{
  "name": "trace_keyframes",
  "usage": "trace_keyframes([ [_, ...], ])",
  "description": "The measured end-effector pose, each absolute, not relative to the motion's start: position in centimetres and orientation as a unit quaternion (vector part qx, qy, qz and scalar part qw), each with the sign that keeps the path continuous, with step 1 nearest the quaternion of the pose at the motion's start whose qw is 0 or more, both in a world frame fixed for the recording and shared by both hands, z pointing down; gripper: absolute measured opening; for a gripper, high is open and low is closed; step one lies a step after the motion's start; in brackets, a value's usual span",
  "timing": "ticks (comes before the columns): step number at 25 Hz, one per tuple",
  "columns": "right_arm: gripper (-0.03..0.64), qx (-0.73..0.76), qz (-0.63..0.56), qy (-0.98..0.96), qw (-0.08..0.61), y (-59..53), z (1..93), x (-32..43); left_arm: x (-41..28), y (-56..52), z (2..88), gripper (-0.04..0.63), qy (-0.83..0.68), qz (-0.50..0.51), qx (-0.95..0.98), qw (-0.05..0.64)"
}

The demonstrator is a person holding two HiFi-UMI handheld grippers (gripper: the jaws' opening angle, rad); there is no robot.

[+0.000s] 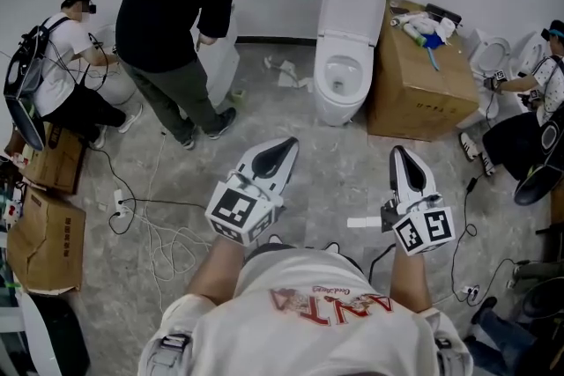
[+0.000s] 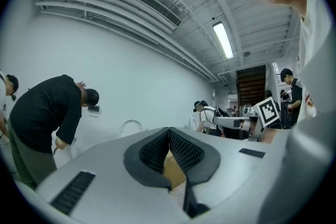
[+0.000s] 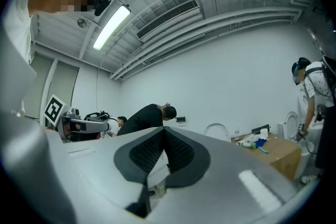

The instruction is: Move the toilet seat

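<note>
Left gripper (image 1: 285, 145) and right gripper (image 1: 398, 154): fingers clenched, empty, lower centre of frame. Toilet (image 1: 339, 97) stands apart, upper centre.

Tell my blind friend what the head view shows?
Seen from above, the left gripper and right gripper, both shut and empty, hover over a grey floor, facing a white toilet with its lid raised. A cardboard box stands beside the toilet, and a person in black bends over at the left.
</note>
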State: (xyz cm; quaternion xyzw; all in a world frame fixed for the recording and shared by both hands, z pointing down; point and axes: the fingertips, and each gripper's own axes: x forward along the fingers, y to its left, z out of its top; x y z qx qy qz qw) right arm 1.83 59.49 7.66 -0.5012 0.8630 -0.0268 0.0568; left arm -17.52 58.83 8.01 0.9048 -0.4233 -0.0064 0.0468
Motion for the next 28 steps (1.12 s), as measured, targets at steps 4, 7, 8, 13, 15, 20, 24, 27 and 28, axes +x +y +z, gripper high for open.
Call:
trace_keyframes([
  [4,0.003,-0.504,-0.03,0.862,0.054,58.8,7.9,-0.5,-19.8,58.1,8.3,0.009,-0.419,-0.005,0.906,0.048],
  [7,0.003,-0.51,-0.03,0.858,0.052,58.2,8.2,-2.4,-21.7,57.4,8.7,0.009,-0.414,-0.003,0.909,0.049],
  [8,0.003,-0.513,-0.031,0.856,0.052,58.0,8.4,-3.1,-22.3,57.2,8.9,0.009,-0.412,-0.001,0.91,0.049],
  [13,0.003,-0.526,-0.039,0.849,0.039,56.8,10.0,-5.4,-24.4,55.2,10.5,0.009,-0.401,0.008,0.914,0.06],
  [15,0.003,-0.529,-0.044,0.847,0.033,56.1,10.6,-5.4,-24.5,54.2,10.9,0.009,-0.399,0.008,0.915,0.064],
  [20,0.003,-0.534,-0.057,0.843,0.033,52.9,11.4,-4.0,-23.3,50.9,11.8,0.009,-0.395,0.012,0.916,0.075],
  [24,0.003,-0.521,-0.062,0.85,0.036,48.6,12.1,-2.3,-21.5,47.0,11.9,0.009,-0.405,0.017,0.912,0.071],
  [27,0.003,-0.511,-0.065,0.856,0.043,44.9,12.2,0.0,-19.4,43.6,11.8,0.009,-0.416,0.02,0.906,0.074],
  [28,0.003,-0.509,-0.066,0.857,0.045,43.7,12.1,0.9,-18.4,42.5,11.7,0.009,-0.417,0.02,0.906,0.076],
])
